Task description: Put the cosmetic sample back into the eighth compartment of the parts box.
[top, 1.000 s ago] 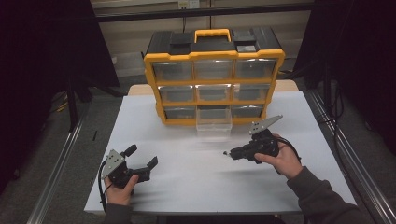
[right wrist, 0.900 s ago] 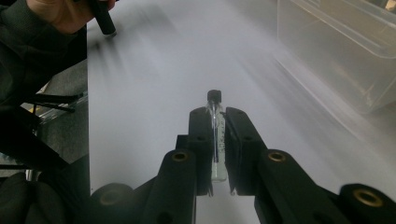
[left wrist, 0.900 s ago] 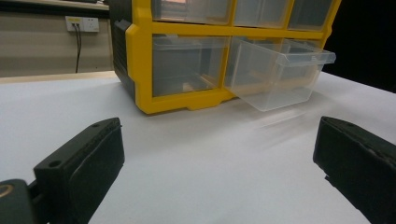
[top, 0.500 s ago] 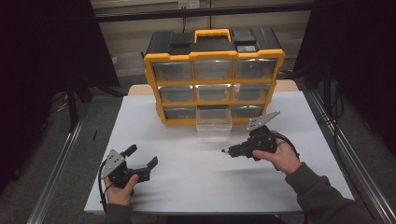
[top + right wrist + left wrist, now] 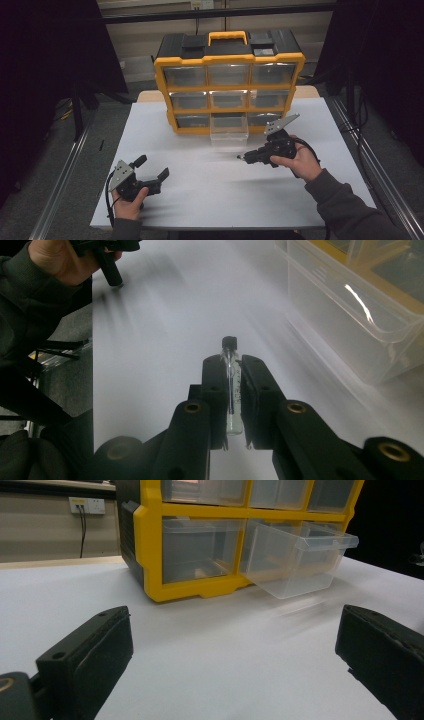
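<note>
Little has changed over the last second: the right gripper (image 5: 241, 158) has edged only slightly over the white table top (image 5: 210, 200) and stays in front of the yellow-and-black plastic drawer cabinet (image 5: 229, 85), while the left gripper (image 5: 152, 167) keeps its place well to the cabinet's front left; I judge the carrying step still under way, with the drop not yet begun. The right gripper's black jaws are clamped on a slim clear glass vial with a black screw cap (image 5: 230, 385), which lies lengthwise between the pads, its cap poking out past the tips; the left gripper's jaws stand wide apart with nothing between its matte, slightly rough rubber pads (image 5: 102, 652). One clear plastic drawer (image 5: 229, 134) sticks out of the cabinet's bottom row, middle column, glossy and thin-walled, with a lipped front edge; it is probably the vial's destination, just beside the right gripper. The other drawers sit flush; the cabinet's frame is hard, smooth moulded plastic with a yellow carry handle (image 5: 227, 37) on top.
</note>
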Tool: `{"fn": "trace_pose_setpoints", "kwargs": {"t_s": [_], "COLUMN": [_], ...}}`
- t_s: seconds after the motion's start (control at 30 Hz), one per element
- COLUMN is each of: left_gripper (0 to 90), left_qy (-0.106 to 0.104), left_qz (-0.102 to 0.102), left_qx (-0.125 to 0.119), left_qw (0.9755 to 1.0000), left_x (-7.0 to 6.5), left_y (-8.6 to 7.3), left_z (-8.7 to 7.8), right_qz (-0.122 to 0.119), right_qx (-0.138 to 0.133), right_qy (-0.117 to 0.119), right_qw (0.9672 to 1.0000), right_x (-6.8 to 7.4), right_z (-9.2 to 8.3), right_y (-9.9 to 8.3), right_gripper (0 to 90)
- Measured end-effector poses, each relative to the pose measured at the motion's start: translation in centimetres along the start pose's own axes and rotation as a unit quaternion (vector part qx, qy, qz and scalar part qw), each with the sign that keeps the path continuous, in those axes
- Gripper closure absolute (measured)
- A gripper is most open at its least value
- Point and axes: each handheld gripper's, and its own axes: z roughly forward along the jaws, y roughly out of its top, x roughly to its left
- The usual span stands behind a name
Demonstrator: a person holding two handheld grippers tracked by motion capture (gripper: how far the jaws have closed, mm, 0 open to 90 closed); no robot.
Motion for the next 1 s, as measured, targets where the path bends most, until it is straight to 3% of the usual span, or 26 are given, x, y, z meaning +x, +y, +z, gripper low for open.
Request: {"fn": "trace_pose_setpoints", "kwargs": {"t_s": [1.0], "left_gripper": [2.0], "left_qy": [0.000], "left_qz": [0.000], "left_qx": [0.000], "left_qw": [1.0000], "left_x": [0.0], "left_y": [0.0], "left_z": [0.0], "right_qz": [-0.010], "right_qx": [-0.003], "right_qy": [0.000], "right_qw": [0.9999], "right_x": [-0.4], "right_z": [-0.4], "right_y": [2.4], "right_gripper": [81.1]}}
